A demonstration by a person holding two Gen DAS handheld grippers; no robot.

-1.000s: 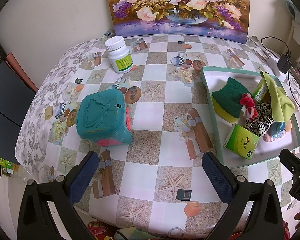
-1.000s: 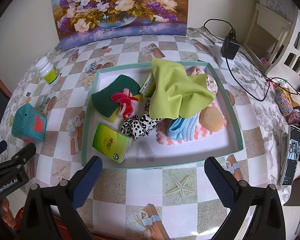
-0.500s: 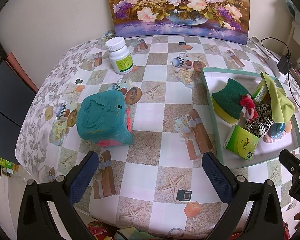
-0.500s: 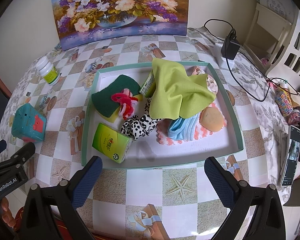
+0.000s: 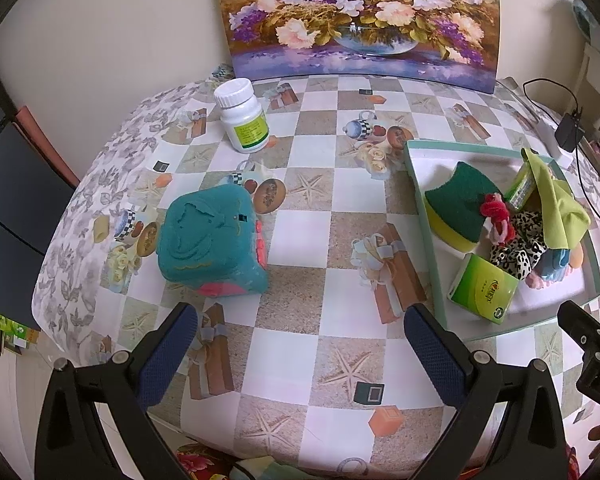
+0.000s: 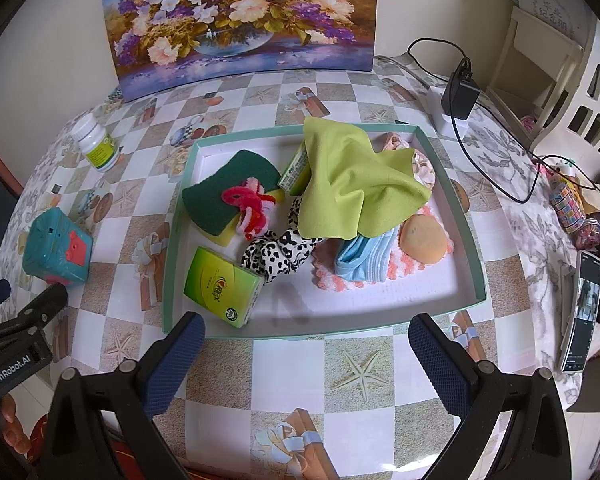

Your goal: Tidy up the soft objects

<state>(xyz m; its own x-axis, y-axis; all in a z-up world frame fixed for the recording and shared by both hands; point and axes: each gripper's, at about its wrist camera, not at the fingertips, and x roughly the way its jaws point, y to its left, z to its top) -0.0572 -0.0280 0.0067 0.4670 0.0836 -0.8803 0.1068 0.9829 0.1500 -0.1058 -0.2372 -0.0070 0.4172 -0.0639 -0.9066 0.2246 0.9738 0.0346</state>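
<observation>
Teal plush, a soft cube toy with red patches, sits alone on the checked tablecloth, at about 11 o'clock from the left gripper and well apart from the tray. That gripper hovers above the cloth with its jaws spread wide and nothing between them; the toy lies just beyond its left finger.

At 2 o'clock in the left view stands the shallow teal-rimmed tray, which holds the other soft things. In the right view a lime-green cloth is heaped at the tray's middle, draped over a blue folded cloth and a pink-and-white crocheted piece. A round peach-coloured pad rests at the heap's 4 o'clock. A green-and-yellow sponge lies at 9 o'clock, with a red-and-pink fuzzy tie on it and a black-and-white spotted scrunchie just beside. A green tissue pack lies at 7 o'clock, near the tray's front wall.

The right gripper hangs before the tray's near rim, jaws wide apart and empty. A white pill bottle stands upright at the cloth's 11 o'clock, near a flower painting.
</observation>
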